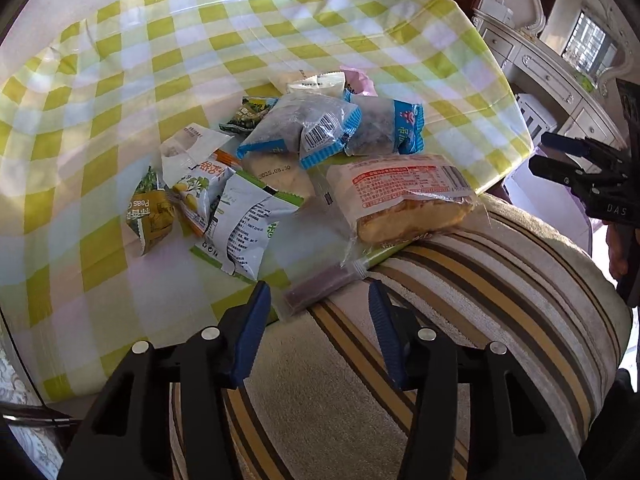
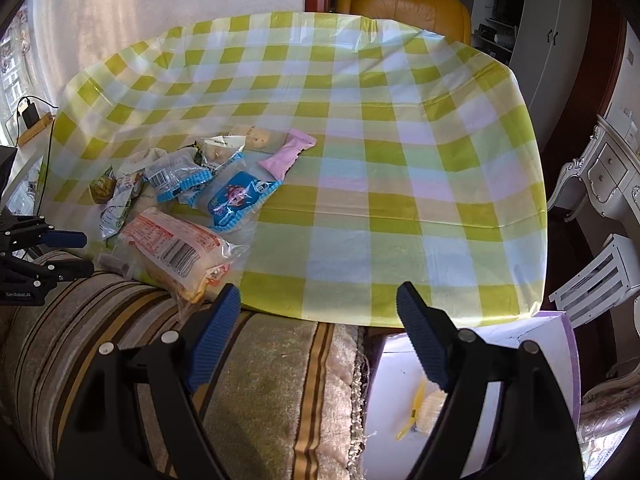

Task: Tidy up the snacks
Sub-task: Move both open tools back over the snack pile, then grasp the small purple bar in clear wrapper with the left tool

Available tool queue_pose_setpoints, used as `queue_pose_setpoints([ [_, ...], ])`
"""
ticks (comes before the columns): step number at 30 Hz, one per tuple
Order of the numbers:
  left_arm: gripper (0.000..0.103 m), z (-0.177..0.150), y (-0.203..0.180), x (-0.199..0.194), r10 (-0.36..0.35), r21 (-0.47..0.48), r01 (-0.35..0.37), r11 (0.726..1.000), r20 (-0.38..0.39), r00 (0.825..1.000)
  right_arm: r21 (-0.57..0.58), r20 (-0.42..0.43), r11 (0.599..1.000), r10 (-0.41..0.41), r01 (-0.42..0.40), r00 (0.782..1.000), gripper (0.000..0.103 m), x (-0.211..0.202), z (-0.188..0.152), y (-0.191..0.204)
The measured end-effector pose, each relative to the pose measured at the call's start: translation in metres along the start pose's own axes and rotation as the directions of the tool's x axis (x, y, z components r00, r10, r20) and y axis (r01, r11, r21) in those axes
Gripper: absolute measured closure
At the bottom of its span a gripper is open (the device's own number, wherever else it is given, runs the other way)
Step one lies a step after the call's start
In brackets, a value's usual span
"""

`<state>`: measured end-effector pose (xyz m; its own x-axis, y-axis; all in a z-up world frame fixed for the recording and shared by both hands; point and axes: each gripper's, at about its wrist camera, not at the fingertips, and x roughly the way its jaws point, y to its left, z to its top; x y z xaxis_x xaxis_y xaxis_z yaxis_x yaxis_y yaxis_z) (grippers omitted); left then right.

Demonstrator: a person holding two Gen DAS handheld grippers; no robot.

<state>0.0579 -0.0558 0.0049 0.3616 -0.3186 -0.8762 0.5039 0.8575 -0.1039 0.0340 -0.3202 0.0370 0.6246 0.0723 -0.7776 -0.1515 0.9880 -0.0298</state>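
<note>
My left gripper [image 1: 318, 294] stands partly open and empty over the striped cushion [image 1: 480, 264], just short of a clear-wrapped purple bar [image 1: 320, 284]. My right gripper [image 2: 320, 304] gapes wide, empty. The heap of crinkled snack packets [image 1: 280, 160] lies jumbled on the green-checked plastic tablecloth [image 1: 200, 40]. The white purple-edged box [image 2: 400, 380] holds only a yellow item or two, so I judge sorting barely begun.

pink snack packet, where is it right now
In the right wrist view the pink snack packet lies on the checked tablecloth, at the pile's far right edge, beyond the blue cartoon packet.
</note>
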Motion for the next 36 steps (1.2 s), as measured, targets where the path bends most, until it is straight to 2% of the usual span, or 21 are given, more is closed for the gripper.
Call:
queue_pose_setpoints([
  [7,0.064,0.009,-0.003,0.022,0.007,0.156,0.006,0.988,-0.079,0.997,-0.007,-0.026,0.996,0.085,-0.085,0.996,0.023,0.01,0.012,0.015],
  [10,0.065,0.012,-0.005,0.027,0.0,0.213,0.022,0.977,-0.102,0.995,-0.041,-0.043,0.994,0.1,-0.102,0.994,0.023,0.016,0.016,0.025],
  [14,0.066,0.015,-0.003,0.036,-0.01,0.256,0.044,0.966,-0.135,0.991,-0.083,-0.06,0.989,0.119,-0.124,0.991,0.023,0.024,0.021,0.038],
  [17,0.071,0.016,-0.005,0.039,-0.026,0.278,0.068,0.958,-0.149,0.988,-0.105,-0.073,0.984,0.138,-0.145,0.988,0.023,0.029,0.026,0.046],
  [24,0.08,0.017,-0.004,0.041,-0.036,0.272,0.075,0.959,-0.144,0.989,-0.174,-0.102,0.968,0.163,-0.179,0.981,0.023,0.044,0.038,0.07],
  [28,0.087,0.018,0.005,0.038,-0.041,0.223,0.069,0.972,-0.129,0.991,-0.206,-0.131,0.954,0.194,-0.218,0.972,0.023,0.056,0.042,0.085],
  [36,0.091,0.02,0.016,0.037,-0.048,0.145,0.065,0.987,-0.116,0.992,-0.252,-0.192,0.929,0.227,-0.271,0.955,0.023,0.077,0.048,0.105],
])
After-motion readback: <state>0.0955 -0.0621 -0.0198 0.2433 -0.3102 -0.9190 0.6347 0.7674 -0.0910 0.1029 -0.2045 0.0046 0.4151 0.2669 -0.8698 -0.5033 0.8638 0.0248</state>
